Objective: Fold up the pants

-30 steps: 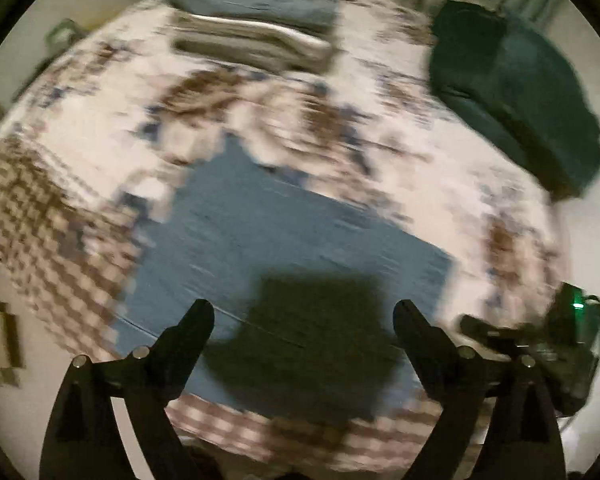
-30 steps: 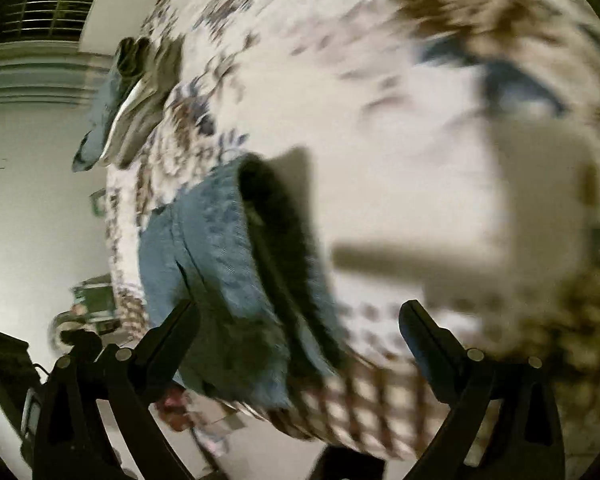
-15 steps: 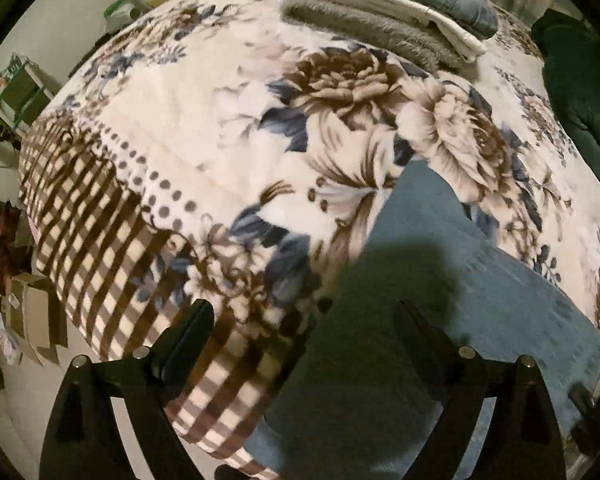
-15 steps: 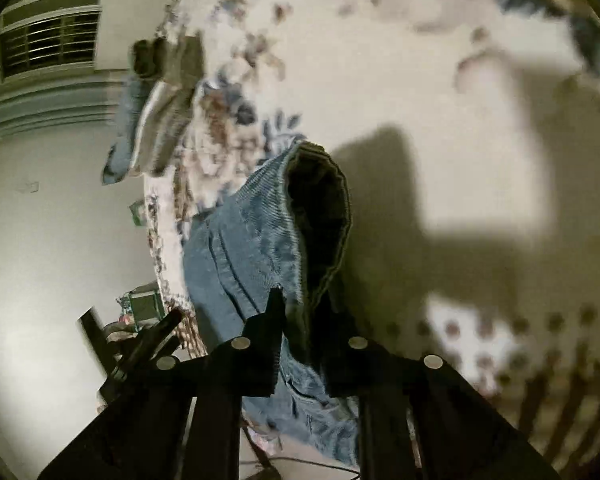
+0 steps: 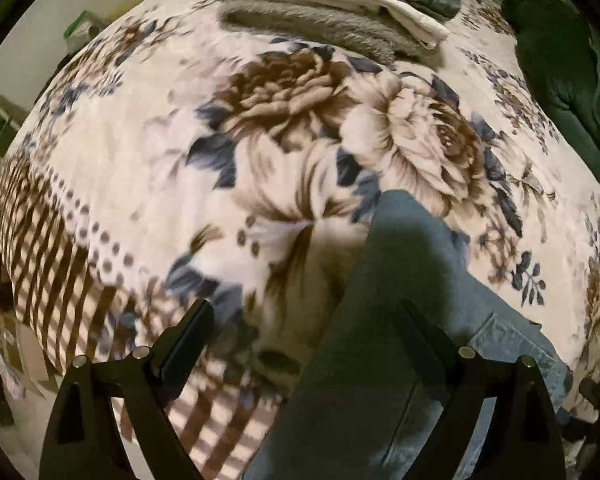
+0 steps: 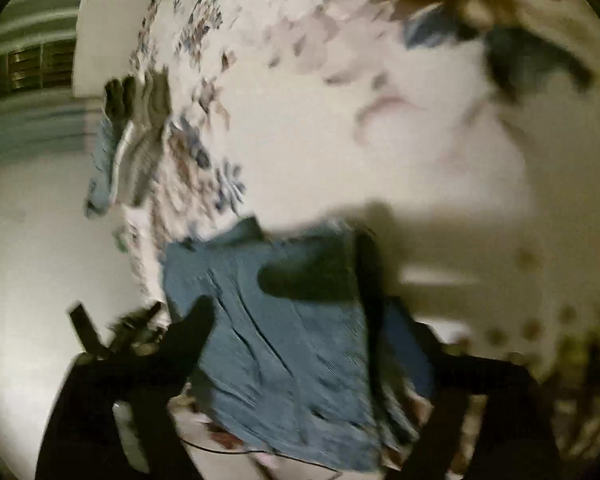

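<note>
Blue denim pants (image 5: pixel 404 344) lie folded on the floral blanket (image 5: pixel 148 176) near its front edge. In the left wrist view my left gripper (image 5: pixel 304 332) is open and empty, just above the blanket, with the pants' left edge between its fingers. In the blurred right wrist view the pants (image 6: pixel 284 340) lie flat, and my right gripper (image 6: pixel 312 328) is open over them, holding nothing. The other gripper (image 6: pixel 120 332) shows at the pants' far side.
A stack of folded clothes (image 5: pixel 332 4) sits at the far side of the bed, also in the right wrist view (image 6: pixel 132 140). A dark green garment (image 5: pixel 572 80) lies at the far right. The checked blanket border (image 5: pixel 60 264) hangs over the bed edge.
My right gripper was shut on the pants' raised edge half a second ago; it has opened and the pants have dropped flat. My left gripper has moved slightly closer to the blanket.
</note>
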The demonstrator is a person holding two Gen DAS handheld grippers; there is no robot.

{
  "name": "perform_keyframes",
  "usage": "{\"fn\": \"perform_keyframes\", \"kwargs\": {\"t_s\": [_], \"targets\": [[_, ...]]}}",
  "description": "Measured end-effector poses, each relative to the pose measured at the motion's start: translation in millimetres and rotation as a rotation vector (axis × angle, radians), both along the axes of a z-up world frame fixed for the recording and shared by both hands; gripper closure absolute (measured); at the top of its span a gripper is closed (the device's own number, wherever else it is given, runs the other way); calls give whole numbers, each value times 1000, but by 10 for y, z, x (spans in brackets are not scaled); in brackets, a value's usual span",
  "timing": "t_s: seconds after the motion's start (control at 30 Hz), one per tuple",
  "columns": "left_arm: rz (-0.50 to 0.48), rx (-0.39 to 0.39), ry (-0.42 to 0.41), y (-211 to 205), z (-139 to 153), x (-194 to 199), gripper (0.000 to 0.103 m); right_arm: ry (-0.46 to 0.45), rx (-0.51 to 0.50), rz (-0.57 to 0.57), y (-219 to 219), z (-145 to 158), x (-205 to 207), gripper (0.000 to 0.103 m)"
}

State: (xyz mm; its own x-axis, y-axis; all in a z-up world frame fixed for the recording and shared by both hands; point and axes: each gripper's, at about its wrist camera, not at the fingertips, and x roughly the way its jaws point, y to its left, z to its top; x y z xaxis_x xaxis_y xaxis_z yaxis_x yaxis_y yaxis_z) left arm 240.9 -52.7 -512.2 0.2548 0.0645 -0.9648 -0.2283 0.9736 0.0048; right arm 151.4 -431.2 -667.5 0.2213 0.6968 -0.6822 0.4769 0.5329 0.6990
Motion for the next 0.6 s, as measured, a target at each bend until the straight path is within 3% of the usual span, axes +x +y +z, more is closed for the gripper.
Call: {"fn": "perform_keyframes", "kwargs": {"t_s": [0.07, 0.1, 0.17, 0.27, 0.4, 0.5, 0.57, 0.6], "targets": [[-11, 5, 11, -23, -31, 45, 12, 36, -9, 14, 83, -103, 101, 11], [-18, 5, 16, -33, -46, 60, 12, 9, -25, 26, 126, -70, 144, 19], [-23, 4, 21, -37, -57, 67, 12, -49, -87, 81, 216, 74, 203, 79], [-20, -8, 27, -6, -86, 53, 11, -131, -140, 91, 266, 377, 262, 96], [16, -50, 30, 59, -120, 3, 11, -169, -198, 64, 126, 519, 244, 97], [26, -59, 35, 55, -106, -32, 11, -62, -173, 99, 26, 267, 212, 93], [22, -57, 38, 46, -77, -73, 11, -28, -143, 69, -133, 238, 80, 69], [19, -50, 40, 44, -65, -95, 11, -24, -142, 63, -189, 270, 11, 65]]}}
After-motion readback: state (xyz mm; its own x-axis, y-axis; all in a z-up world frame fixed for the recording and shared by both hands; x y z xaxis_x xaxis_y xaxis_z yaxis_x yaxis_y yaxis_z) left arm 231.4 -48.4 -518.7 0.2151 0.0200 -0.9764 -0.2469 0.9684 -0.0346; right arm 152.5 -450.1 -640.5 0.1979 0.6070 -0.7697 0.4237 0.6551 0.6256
